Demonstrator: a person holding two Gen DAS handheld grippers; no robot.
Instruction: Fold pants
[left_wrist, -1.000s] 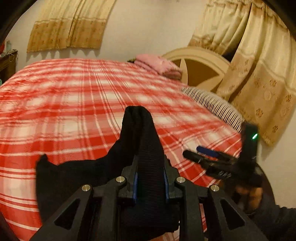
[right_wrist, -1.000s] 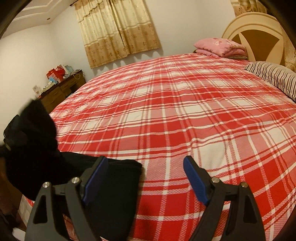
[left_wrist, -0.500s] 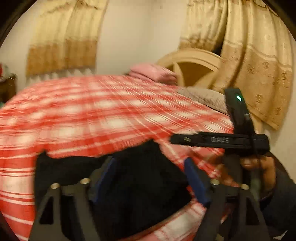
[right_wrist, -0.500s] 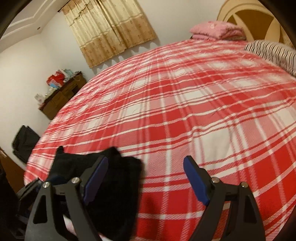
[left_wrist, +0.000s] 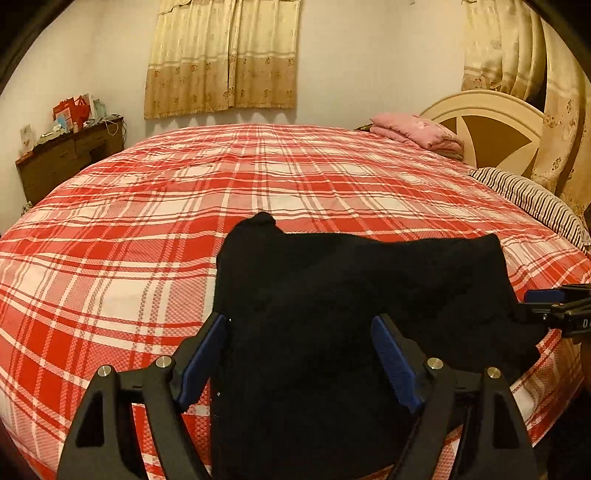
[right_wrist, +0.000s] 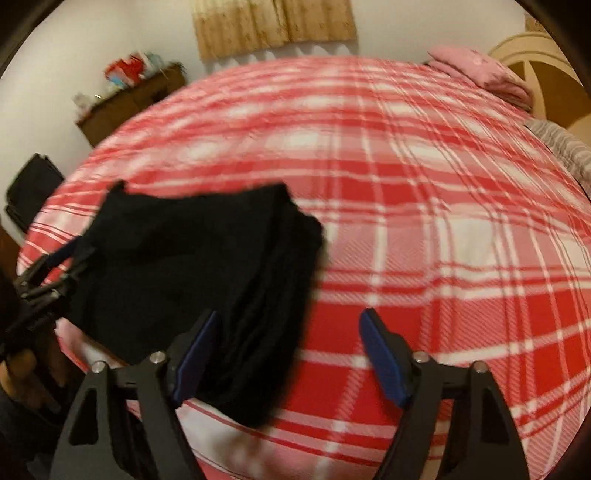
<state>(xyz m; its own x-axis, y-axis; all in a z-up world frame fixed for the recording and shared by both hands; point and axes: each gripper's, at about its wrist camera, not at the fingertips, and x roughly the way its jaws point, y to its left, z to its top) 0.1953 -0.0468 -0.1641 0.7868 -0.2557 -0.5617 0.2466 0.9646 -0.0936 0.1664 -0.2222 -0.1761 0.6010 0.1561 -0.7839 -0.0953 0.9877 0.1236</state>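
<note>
The folded black pants (left_wrist: 332, 295) lie at the near edge of the plaid bed (left_wrist: 147, 221), long axis along that edge. Left gripper (left_wrist: 299, 365) straddles them, released; right gripper (right_wrist: 288, 362), closing, grips nothing.

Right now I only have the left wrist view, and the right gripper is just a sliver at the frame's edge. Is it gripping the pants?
Observer: No. The right gripper is closing, but its pads are apart and only the folded edge of the black pants lies between them.
Operator: How does that edge look?
Observer: Several stacked layers show along it, lying on the plaid bedspread.
Operator: Anything beside the bed that I can't see?
Observer: A black bag stands on the floor near the dresser.
</note>
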